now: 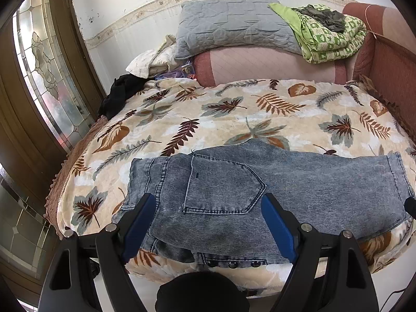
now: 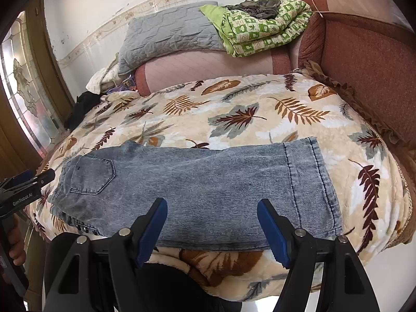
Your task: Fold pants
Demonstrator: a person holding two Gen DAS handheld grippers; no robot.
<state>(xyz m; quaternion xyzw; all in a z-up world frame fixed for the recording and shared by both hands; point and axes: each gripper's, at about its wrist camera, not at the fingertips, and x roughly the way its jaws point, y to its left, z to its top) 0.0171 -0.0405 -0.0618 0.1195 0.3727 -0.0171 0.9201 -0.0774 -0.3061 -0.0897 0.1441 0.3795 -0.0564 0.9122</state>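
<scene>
Blue denim pants lie flat on the leaf-print blanket, folded lengthwise, waist at the left and hems at the right. A back pocket faces up. My left gripper is open and empty, above the waist and pocket end near the bed's front edge. My right gripper is open and empty, above the leg part of the pants, left of the hems. The left gripper also shows at the left edge of the right wrist view.
A grey pillow and a green patterned quilt lie on a pink bolster at the back. A black garment sits at the bed's left corner. A red sofa arm bounds the right. A glass door stands left.
</scene>
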